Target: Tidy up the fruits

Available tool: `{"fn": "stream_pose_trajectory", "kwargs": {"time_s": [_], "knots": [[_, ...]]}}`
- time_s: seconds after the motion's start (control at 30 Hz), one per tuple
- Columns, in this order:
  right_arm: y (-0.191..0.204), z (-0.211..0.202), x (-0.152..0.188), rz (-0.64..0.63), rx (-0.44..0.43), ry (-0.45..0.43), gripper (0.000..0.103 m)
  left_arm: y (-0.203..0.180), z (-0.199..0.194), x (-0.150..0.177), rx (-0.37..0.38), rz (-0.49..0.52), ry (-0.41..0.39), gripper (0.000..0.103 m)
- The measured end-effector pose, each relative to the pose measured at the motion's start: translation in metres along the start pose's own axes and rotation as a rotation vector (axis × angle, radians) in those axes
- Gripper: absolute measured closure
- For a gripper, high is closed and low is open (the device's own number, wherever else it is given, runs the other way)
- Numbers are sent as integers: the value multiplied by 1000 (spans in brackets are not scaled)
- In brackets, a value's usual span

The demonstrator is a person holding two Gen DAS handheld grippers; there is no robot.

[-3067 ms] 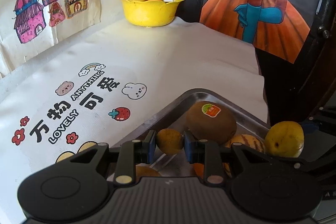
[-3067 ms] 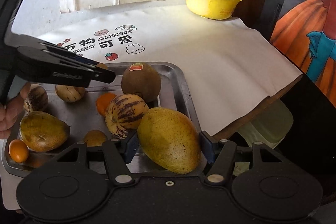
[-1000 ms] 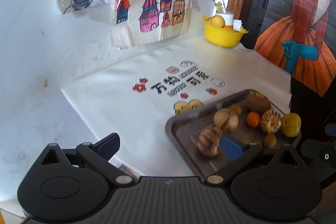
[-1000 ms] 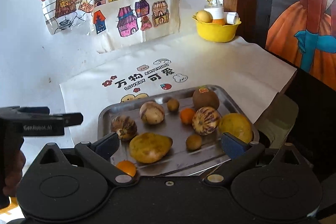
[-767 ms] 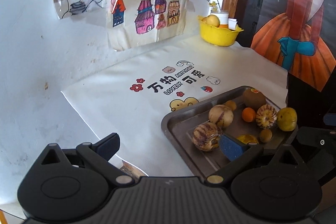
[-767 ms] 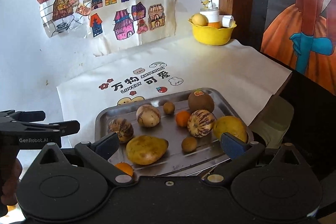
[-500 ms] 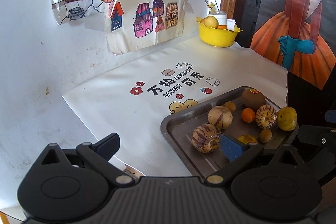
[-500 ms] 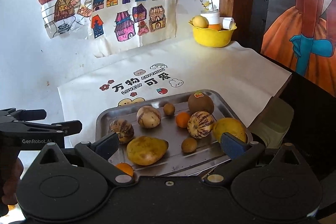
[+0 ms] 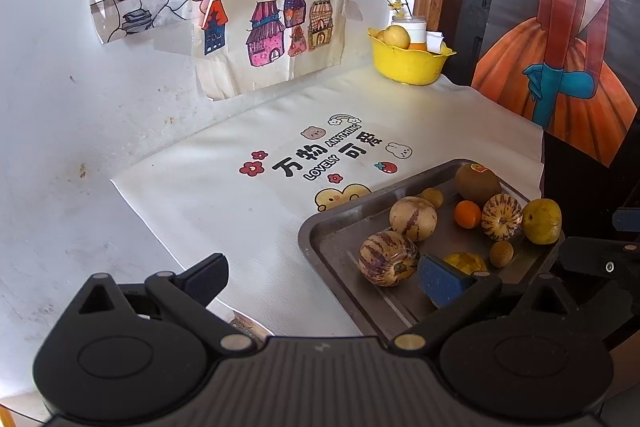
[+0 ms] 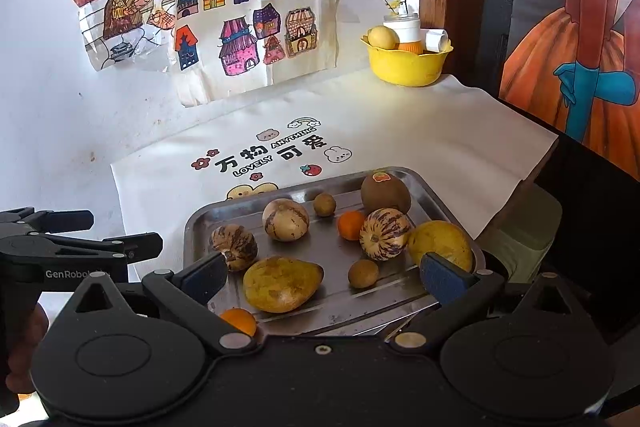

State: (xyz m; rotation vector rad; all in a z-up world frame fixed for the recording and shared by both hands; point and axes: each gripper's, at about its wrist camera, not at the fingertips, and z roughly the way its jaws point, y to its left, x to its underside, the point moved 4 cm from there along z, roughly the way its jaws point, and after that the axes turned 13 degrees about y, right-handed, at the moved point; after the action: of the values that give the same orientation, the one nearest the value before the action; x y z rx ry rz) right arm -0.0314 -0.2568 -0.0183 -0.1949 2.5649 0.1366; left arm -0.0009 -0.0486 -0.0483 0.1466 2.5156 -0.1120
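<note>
Fruits point(image 10: 286, 213) lie gathered on the tray point(image 10: 430, 193); both tongs point(image 9: 324, 277) point(image 10: 322, 273) hang wide and empty, so the sorting looks finished, or another pick awaits.

The tray point(image 10: 200, 227) held three striped melons point(image 10: 385, 233), two mangoes point(image 10: 282, 283), two oranges point(image 10: 350, 225), two small brown fruits point(image 10: 363, 273) and one kiwi point(image 10: 385, 193).

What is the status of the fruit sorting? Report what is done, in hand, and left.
Done: ten fruits lie on the metal tray, among them the brown stickered fruit, striped melon and mango. In hand: nothing; the left claw and right claw are both open and empty, held back from the tray. Left: possibly the fruit in the yellow bowl; no grouping is visible on the tray.
</note>
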Motion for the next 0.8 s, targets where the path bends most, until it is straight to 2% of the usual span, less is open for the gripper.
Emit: {"fn": "stream_pose_trajectory", "kwargs": {"time_s": [0.8], "knots": [[-4,2,0,14,1,1,1,-3,3,0,23,9,5,0]]}}
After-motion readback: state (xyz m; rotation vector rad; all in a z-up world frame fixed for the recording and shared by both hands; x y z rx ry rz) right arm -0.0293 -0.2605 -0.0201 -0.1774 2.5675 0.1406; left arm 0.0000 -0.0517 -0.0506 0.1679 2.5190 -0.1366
